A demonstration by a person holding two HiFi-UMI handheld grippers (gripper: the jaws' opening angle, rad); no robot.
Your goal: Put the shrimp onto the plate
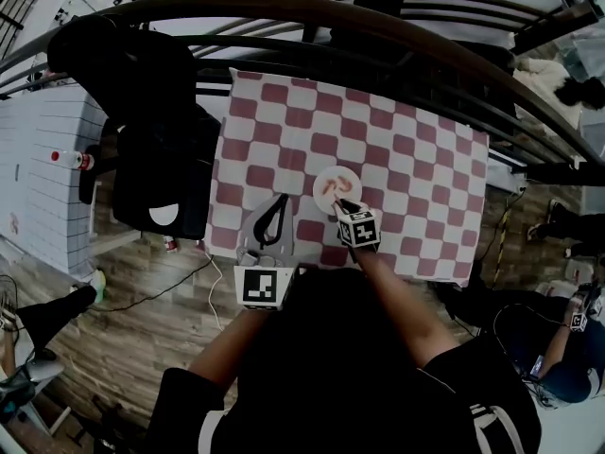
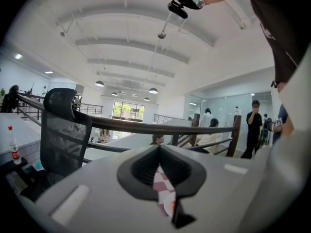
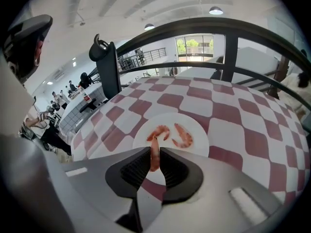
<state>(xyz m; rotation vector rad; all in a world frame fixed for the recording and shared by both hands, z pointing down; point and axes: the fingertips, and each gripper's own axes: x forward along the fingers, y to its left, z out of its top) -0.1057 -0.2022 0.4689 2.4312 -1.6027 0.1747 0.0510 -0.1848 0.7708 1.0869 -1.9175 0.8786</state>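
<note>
The left gripper [image 1: 280,200] is nearest, at the near edge of the surface [image 1: 416,149]. Its jaws are brought together at the tips with nothing between them, and only the red-and-white checked cloth [image 2: 161,181] shows through the gap behind them. Just to its right, the right gripper [image 3: 154,160] points steeply down. It pinches a shrimp [image 3: 154,152] between its pads, held lengthwise over the near rim of the white plate [image 3: 200,142]. Whether the shrimp touches the plate cannot be told. Two more shrimp [image 3: 183,136] lie side by side a little farther in on the plate, which stands toward the near side of the surface. A black office chair [image 1: 142,102] stands at the surface's left side. Past the far edge runs a dark curved railing [image 1: 284,6].
</note>
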